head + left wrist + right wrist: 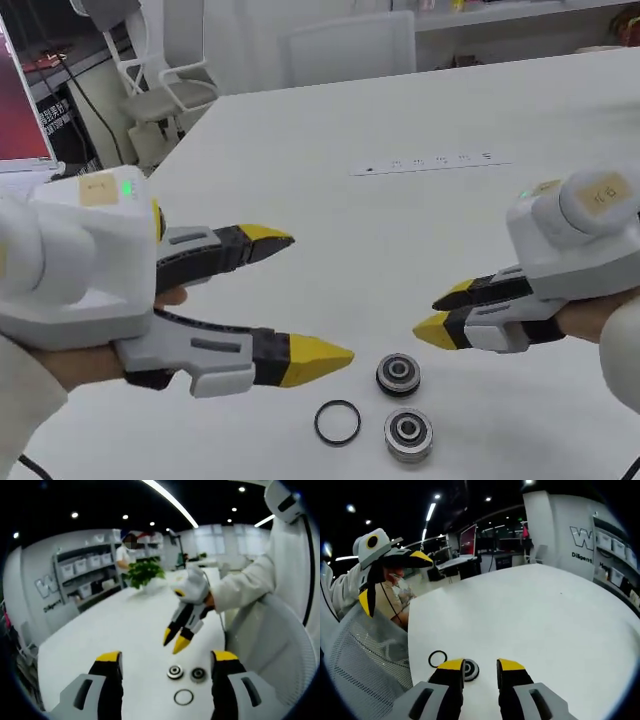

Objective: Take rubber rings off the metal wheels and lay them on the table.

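Note:
Two small metal wheels lie on the white table [330, 150] near its front edge: the farther wheel [398, 374] has a dark rim, the nearer wheel [408, 434] a grey one. A loose black rubber ring [337, 422] lies flat just left of them. My left gripper [312, 296] hovers above and left of the ring, jaws wide open and empty. My right gripper [430, 314] hangs just right of the wheels, jaws a little apart with nothing between them. In the left gripper view the wheels [175, 672] [198, 674] and ring [183, 697] lie ahead. In the right gripper view one wheel [469, 670] is half hidden by a jaw, beside the ring [437, 658].
A flush socket strip [430, 162] sits in the tabletop further back. White chairs [160, 70] [350, 45] stand at the far edge and a red screen [20, 110] at the left. A mesh chair [365, 655] is behind the near edge. Shelving [85, 575] lines the room.

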Demonstrator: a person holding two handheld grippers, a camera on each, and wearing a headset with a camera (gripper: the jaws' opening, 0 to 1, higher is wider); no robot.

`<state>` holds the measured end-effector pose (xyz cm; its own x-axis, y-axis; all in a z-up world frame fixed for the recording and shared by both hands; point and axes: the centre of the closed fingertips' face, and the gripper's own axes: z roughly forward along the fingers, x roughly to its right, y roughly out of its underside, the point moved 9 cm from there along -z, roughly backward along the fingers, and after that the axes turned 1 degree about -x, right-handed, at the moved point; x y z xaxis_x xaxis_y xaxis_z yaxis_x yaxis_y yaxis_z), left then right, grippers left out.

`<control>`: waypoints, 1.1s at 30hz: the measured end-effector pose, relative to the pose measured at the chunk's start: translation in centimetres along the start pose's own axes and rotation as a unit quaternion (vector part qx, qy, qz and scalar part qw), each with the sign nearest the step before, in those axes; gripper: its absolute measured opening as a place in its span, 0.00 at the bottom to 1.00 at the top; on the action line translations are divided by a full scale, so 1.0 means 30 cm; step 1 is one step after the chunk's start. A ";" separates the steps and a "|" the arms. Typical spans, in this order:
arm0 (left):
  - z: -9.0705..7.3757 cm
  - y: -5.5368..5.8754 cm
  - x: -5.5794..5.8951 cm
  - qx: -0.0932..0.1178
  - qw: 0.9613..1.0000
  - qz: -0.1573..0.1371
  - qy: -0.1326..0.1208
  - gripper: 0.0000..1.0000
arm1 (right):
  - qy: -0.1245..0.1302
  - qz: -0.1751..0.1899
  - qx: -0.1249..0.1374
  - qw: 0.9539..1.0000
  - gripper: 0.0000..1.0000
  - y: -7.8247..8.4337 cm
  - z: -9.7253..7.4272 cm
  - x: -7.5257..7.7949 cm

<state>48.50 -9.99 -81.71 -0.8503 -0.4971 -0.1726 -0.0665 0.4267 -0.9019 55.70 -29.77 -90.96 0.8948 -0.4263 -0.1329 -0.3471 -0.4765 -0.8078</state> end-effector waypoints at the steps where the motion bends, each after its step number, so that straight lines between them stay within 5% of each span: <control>1: 0.016 -0.013 -0.007 0.003 1.000 0.005 0.004 0.72 | -0.002 -0.001 0.000 1.000 0.24 0.003 0.002 0.001; 6: 0.091 -0.041 -0.031 0.009 0.999 0.022 0.023 0.70 | -0.015 -0.009 -0.006 1.000 0.26 0.027 0.010 -0.002; 13: 0.179 -0.015 -0.057 0.006 0.999 0.025 0.036 0.67 | -0.036 -0.010 -0.025 0.999 0.26 0.070 0.033 0.000; 19: 0.241 0.055 -0.070 -0.005 0.999 -0.007 0.054 0.64 | -0.040 -0.019 -0.032 0.999 0.25 0.083 0.043 0.001; 33: 0.321 0.227 -0.046 -0.043 0.998 -0.020 0.052 0.51 | -0.051 -0.039 -0.051 0.997 0.28 0.118 0.091 -0.017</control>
<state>54.24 -13.67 -91.44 -0.8952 -0.4364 -0.0908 -0.1422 0.4726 -0.8697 54.77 -29.14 -95.34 0.9423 -0.3070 -0.1334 -0.2969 -0.5826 -0.7566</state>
